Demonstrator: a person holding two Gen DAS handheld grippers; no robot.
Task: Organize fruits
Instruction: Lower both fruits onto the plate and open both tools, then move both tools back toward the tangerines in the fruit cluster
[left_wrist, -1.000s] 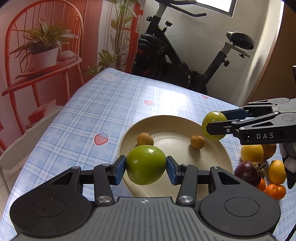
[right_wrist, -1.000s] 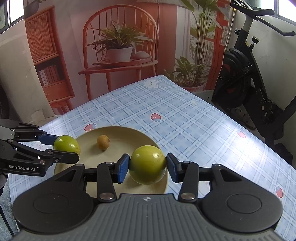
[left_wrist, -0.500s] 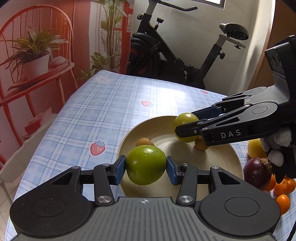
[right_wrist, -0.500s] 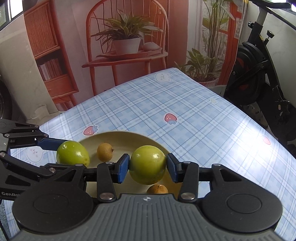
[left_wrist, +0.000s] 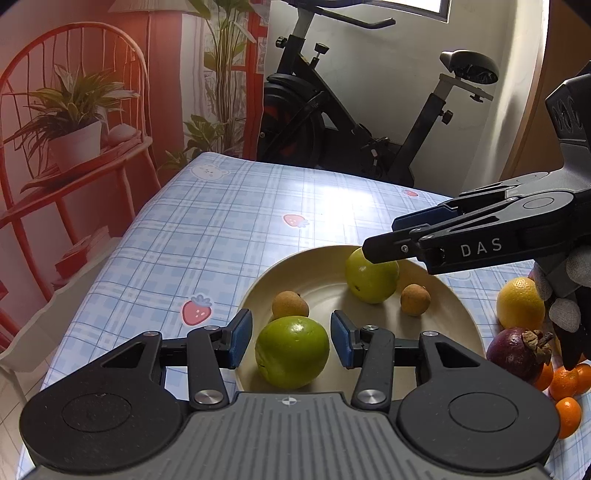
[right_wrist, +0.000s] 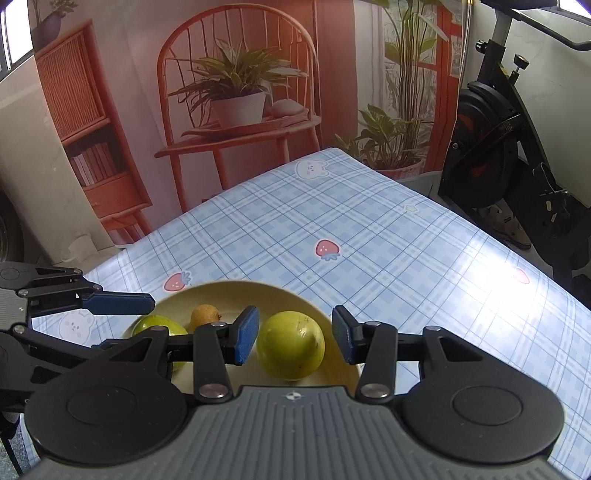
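A cream plate (left_wrist: 325, 288) sits on the blue checked tablecloth. A green round fruit (left_wrist: 291, 354) rests on the plate's near side between the fingers of my left gripper (left_wrist: 291, 339). The gripper is open, with slim gaps at both pads. A yellow-green fruit (right_wrist: 290, 347) rests on the plate (right_wrist: 240, 286) between the pads of my right gripper (right_wrist: 295, 339), which is open too. In the left wrist view the right gripper (left_wrist: 380, 238) reaches in from the right over that fruit (left_wrist: 371, 280). Two small brown fruits (left_wrist: 290, 303) (left_wrist: 415, 300) also lie on the plate.
Right of the plate lie a lemon (left_wrist: 519, 302), a dark purple mangosteen (left_wrist: 513, 354) and several small oranges (left_wrist: 565, 380), beside a gloved hand (left_wrist: 565, 295). An exercise bike (left_wrist: 332, 110) stands past the table's far edge. The cloth's left edge drops off near a red chair backdrop.
Both fruits were gripped above the plate; now each rests on the plate, lower between the pads and free of them. The right gripper came leftwards over the plate.
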